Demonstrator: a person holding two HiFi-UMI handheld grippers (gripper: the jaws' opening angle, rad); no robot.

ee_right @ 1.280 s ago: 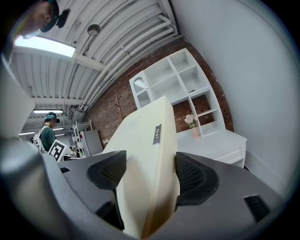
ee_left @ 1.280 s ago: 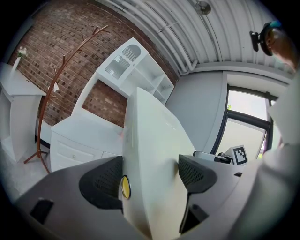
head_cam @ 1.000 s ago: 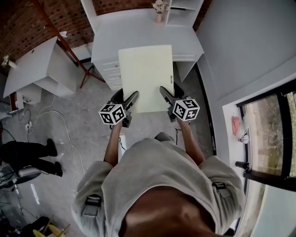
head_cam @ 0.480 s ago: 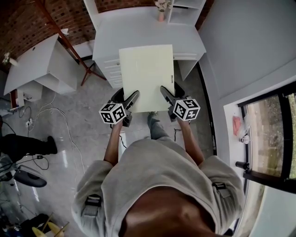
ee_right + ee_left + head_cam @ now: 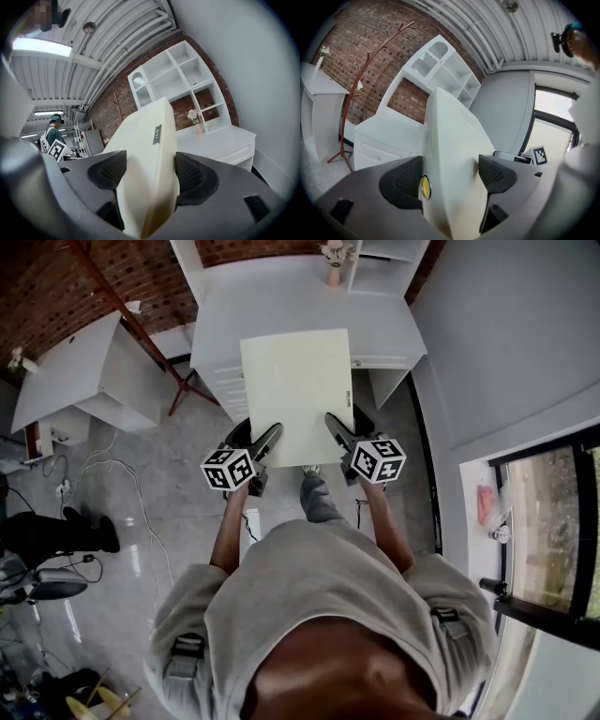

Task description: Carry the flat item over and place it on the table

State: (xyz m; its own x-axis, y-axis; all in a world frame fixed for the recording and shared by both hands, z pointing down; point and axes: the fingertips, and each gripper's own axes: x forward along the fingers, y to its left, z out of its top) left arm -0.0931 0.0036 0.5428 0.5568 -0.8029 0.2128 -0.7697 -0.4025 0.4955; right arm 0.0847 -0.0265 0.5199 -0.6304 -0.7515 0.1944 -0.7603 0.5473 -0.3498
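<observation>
Holding the cream flat panel (image 5: 298, 395) out ahead of you, both grippers on its near edge, roughly level.

Left gripper (image 5: 450, 177): jaws closed onto the panel near its left corner, both ribbed pads pressed against it. A small yellow disc (image 5: 425, 186) shows beside the left pad.

Right gripper (image 5: 146, 174): jaws clamped the same way near the right corner, the panel filling the gap between the pads. A small dark label (image 5: 157, 134) sits on the panel's right edge.

The panel is in the air, carried only by your two grippers. In the head view its far part overlaps the white table (image 5: 225, 306); its near part hangs over the grey floor (image 5: 178, 484).

The table stands against a brick wall (image 5: 361, 51), with a small vase of flowers (image 5: 333, 268) at the back and white shelving (image 5: 180, 75) above. A wooden coat stand (image 5: 361, 84) is to the table's left. Another person (image 5: 52, 129) stands far off in the right gripper view.
</observation>
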